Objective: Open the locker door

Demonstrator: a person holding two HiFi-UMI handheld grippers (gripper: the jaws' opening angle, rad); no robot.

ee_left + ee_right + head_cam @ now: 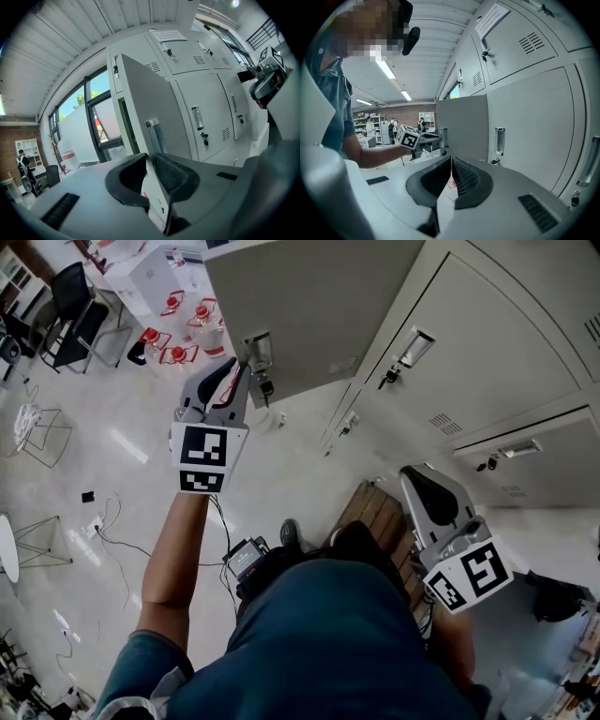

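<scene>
**Locker door stands open, my left hand-held gripper on its edge**

The locker door [309,306] is a plain pale grey panel. It stands well out from the row of closed lockers [487,343], over the light floor [112,456]. Near its free edge it carries a recessed metal handle [258,351] with a key [266,385] hanging under it. A small patch of vent slots [342,367] sits toward the hinge side.

My left hand-held gripper [242,371] is at that free edge, just beside the handle, its jaws drawn in onto the edge of the panel. My right hand-held gripper [417,474] hangs well apart from it, in front of the closed lockers, jaws together with nothing between them.

Only the head view shows both grippers at once, and the key. The left gripper view shows the door's edge running down into the jaw gap, and a window [89,117] beyond it. The right gripper view shows my left arm [370,152] reaching to the door, and a paper notice [490,18] on an upper locker.
</scene>
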